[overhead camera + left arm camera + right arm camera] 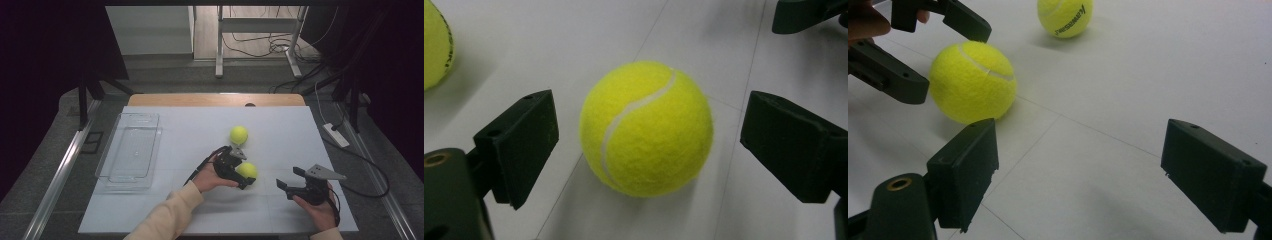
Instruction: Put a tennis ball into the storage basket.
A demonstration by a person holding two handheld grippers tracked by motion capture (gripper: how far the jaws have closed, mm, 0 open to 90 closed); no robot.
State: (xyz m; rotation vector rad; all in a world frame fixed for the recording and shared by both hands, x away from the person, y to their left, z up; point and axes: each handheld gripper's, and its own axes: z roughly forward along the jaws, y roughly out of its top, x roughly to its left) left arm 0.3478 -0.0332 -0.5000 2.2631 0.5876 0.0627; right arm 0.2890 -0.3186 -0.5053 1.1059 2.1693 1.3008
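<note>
While our left gripper (649,145) stands spread around the near tennis ball (646,128) on the white table (280,135), we should centre, then close evenly. Right gripper (1098,180): spread, empty. Tray (129,150): left.

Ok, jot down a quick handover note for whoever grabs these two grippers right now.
Left claw: open, a jaw on each side of the near tennis ball, gaps both sides, not yet gripping.
Right claw: open, holding nothing, over bare table at the right.
Things: near tennis ball sits on the white table at centre; far tennis ball lies just beyond it, untouched. Clear tray at the left holds nothing.
Done: left claw lined up on the ball.
Left: probably close on it and lift; the tray looks like the likely destination, then the far ball.
</note>
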